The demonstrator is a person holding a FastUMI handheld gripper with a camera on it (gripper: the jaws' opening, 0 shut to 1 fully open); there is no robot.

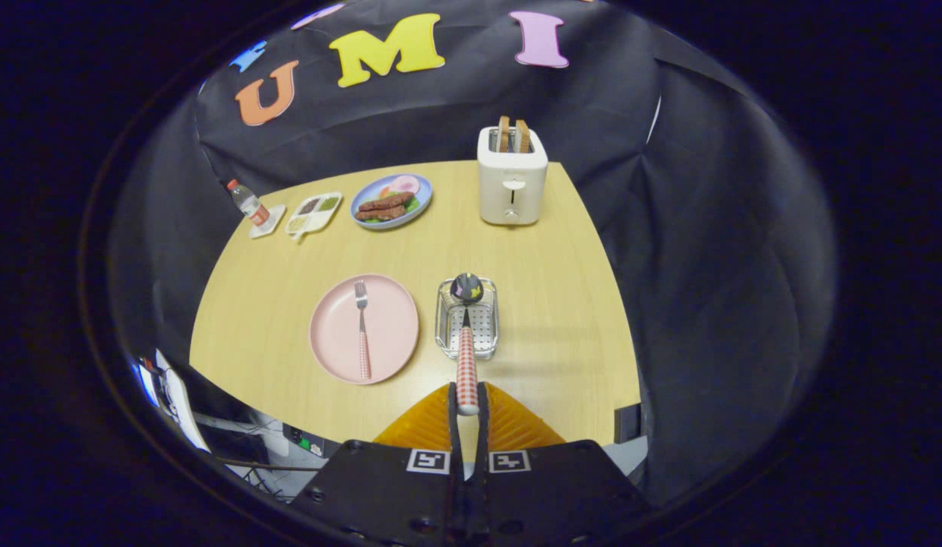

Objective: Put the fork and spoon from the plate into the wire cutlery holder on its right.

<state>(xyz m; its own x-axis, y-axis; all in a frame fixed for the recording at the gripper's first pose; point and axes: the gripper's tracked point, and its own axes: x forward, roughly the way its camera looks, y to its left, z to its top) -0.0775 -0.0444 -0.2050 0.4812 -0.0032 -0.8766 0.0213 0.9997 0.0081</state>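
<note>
Checkered red-and-white handle is what the gripper (468, 403) is pinching, right at the tail end of the spoon (466, 342), both fingers pressed on it. Its dark bowl hangs over the far end of the wire holder (468, 328). With that end grip, I'd guess the spoon could swing or slip and miss, or tip the light holder. Matching fork (361, 328) lies flat on the pink plate (330, 334), left of the holder on the bench (562, 304).
</note>
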